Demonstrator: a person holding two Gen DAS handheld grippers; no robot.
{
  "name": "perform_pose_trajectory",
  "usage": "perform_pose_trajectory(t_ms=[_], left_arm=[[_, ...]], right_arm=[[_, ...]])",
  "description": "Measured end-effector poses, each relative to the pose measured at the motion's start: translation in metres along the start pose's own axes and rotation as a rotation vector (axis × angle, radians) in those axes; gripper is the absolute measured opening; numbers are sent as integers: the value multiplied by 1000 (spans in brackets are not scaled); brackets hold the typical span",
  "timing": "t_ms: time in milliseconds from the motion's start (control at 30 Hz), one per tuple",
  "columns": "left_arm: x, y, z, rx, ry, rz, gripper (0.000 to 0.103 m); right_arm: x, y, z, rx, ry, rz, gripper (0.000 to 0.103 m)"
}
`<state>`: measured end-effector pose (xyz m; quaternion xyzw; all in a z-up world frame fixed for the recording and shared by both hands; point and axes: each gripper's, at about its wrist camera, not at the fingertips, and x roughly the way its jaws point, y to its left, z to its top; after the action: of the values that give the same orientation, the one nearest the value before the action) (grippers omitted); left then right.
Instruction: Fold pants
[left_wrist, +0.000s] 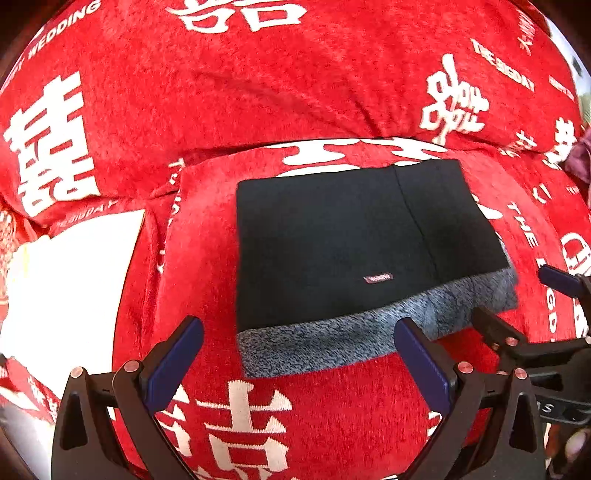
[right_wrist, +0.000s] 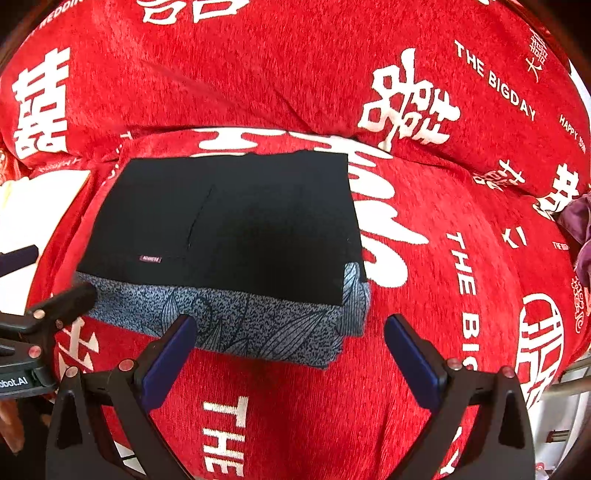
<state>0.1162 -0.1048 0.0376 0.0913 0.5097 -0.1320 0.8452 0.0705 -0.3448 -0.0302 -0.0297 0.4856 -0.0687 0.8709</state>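
The pants (left_wrist: 354, 251) are lying folded into a compact dark rectangle on the red sofa cover (left_wrist: 295, 406), with a grey patterned layer showing along the near edge. If a claw is catching that grey edge while moving, the stack could be opening again. The left claw (left_wrist: 299, 365) and the right claw (right_wrist: 291, 358) are both hovering released, holding nothing, just before the near edge.

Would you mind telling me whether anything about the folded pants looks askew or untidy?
Slightly: on the pants, the black top layer sits short of the near edge, leaving a grey patterned band exposed along it and at the right corner. Otherwise the bundle lies flat and square.
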Motion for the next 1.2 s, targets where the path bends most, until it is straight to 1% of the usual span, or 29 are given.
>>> perform_pose_trajectory(t_ms=[333, 600, 800, 1200], left_arm=[[-3, -5, -10, -4, 22, 14, 103], [1, -7, -15, -6, 41, 10, 103], [0, -9, -16, 7, 26, 30, 103], [0, -5, -17, 1, 28, 23, 103]], right_arm=[[4, 2, -7, 28, 35, 5, 102], [5, -1, -5, 47, 39, 4, 102], [6, 1, -3, 47, 39, 8, 102], [7, 4, -4, 41, 42, 0, 102]])
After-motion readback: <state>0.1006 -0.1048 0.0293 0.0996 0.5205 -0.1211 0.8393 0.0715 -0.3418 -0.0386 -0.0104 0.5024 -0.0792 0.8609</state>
